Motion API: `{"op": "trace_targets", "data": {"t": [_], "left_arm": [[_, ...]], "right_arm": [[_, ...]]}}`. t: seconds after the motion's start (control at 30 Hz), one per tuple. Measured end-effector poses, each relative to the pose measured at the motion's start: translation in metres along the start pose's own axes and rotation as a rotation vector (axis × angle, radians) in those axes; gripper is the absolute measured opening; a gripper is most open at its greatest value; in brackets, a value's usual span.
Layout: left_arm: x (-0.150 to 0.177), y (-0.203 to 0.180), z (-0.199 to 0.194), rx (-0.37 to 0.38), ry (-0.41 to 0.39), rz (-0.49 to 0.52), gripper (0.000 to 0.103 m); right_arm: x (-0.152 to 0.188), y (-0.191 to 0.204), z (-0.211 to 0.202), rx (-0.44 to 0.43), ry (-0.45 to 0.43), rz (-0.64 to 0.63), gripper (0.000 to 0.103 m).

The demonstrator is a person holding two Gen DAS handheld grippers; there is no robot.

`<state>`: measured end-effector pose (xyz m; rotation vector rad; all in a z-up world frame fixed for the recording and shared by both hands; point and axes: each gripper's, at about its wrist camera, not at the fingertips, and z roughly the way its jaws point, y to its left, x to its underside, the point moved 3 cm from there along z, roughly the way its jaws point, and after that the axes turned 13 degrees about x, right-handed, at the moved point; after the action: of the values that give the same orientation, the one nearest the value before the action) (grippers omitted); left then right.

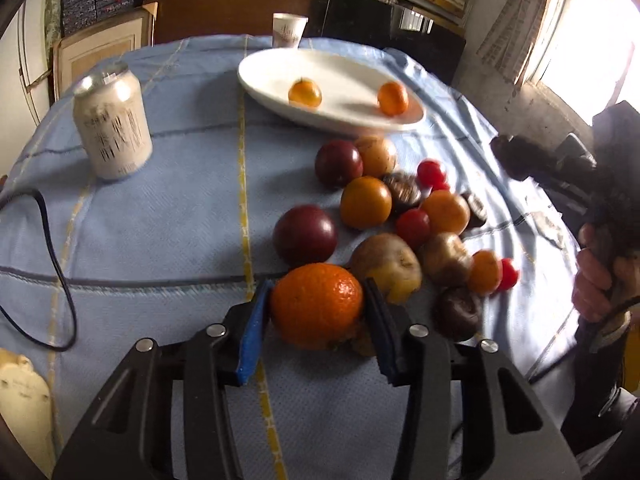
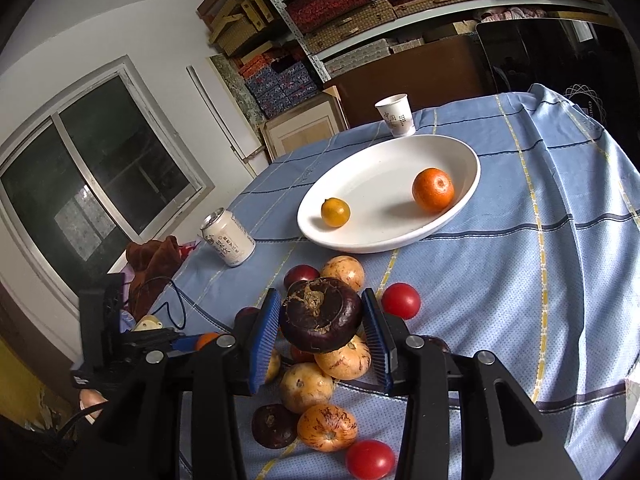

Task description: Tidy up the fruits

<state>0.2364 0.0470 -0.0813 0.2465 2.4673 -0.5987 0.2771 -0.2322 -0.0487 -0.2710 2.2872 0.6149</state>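
My left gripper (image 1: 318, 306) is shut on a large orange (image 1: 316, 304) at the near edge of a fruit pile (image 1: 400, 216) on the blue tablecloth. My right gripper (image 2: 320, 320) is shut on a dark purple-brown round fruit (image 2: 320, 314) and holds it above the pile (image 2: 320, 392). A white oval plate (image 2: 372, 168) lies beyond, holding a small yellow citrus (image 2: 335, 212) and an orange (image 2: 433, 189); the plate also shows in the left wrist view (image 1: 344, 68). The right gripper shows at the right edge of the left wrist view (image 1: 516, 156).
A white drink can (image 1: 112, 126) stands at the left of the table, also in the right wrist view (image 2: 228, 238). A paper cup (image 2: 396, 115) stands behind the plate. A black cable (image 1: 52, 248) lies at the left. Shelves of boxes stand behind the table.
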Motion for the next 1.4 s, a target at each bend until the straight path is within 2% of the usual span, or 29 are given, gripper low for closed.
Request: {"op": "trace_targets", "data": {"t": [0.13,0.2,0.33,0.43,0.6,0.63,0.67,0.73,0.8,0.87,0.9,1.07,1.13,1.27,1.4], "left_arm": [[-0.041,-0.011,-0.021,0.060,-0.046,0.034,0.045],[-0.068,-0.019,-0.022,0.053,-0.070,0.076,0.045],[-0.131,-0.023,0.008,0.042,-0.068,0.089,0.045],[-0.165,-0.015,0.044,-0.016,-0.047,0.073,0.045],[-0.192,-0.001,0.084,-0.050,-0.005,0.048,0.046],[-0.195,0.001,0.090,-0.052,0.001,0.034,0.048],[-0.196,0.003,0.094,-0.050,0.001,0.023,0.064],[-0.196,0.005,0.088,-0.057,-0.040,0.002,0.076],[-0.190,0.002,0.073,-0.038,-0.071,-0.001,0.081],[-0.180,0.001,0.057,-0.048,-0.099,-0.004,0.093],[-0.169,0.002,0.043,-0.058,-0.125,-0.009,0.095],[-0.116,0.014,0.008,-0.058,-0.192,-0.048,0.098],[-0.094,0.025,0.002,-0.089,-0.219,-0.080,0.098],[-0.066,0.039,0.004,-0.150,-0.201,-0.112,0.098],[-0.053,0.035,-0.002,-0.179,-0.198,-0.089,0.098]], "right_arm": [[-0.014,-0.003,0.006,0.009,-0.011,0.014,0.042],[-0.027,-0.004,0.013,0.006,-0.011,0.022,0.042],[-0.056,-0.003,0.039,0.057,-0.023,-0.001,0.042],[-0.068,-0.007,0.063,0.101,-0.014,-0.006,0.042],[-0.076,-0.014,0.095,0.137,0.031,-0.018,0.044],[-0.077,-0.015,0.098,0.141,0.032,-0.020,0.045],[-0.078,-0.016,0.101,0.144,0.037,-0.024,0.047],[-0.077,-0.016,0.101,0.137,0.051,-0.028,0.048],[-0.075,-0.017,0.090,0.125,0.047,-0.041,0.048],[-0.074,-0.017,0.074,0.137,0.033,-0.072,0.050],[-0.073,-0.017,0.068,0.146,0.025,-0.086,0.052],[-0.050,-0.022,0.040,0.182,0.018,-0.188,0.059],[-0.034,-0.025,0.034,0.191,0.039,-0.235,0.063],[-0.006,-0.025,0.027,0.199,0.100,-0.295,0.066],[0.009,-0.018,0.022,0.195,0.111,-0.362,0.068]]}}
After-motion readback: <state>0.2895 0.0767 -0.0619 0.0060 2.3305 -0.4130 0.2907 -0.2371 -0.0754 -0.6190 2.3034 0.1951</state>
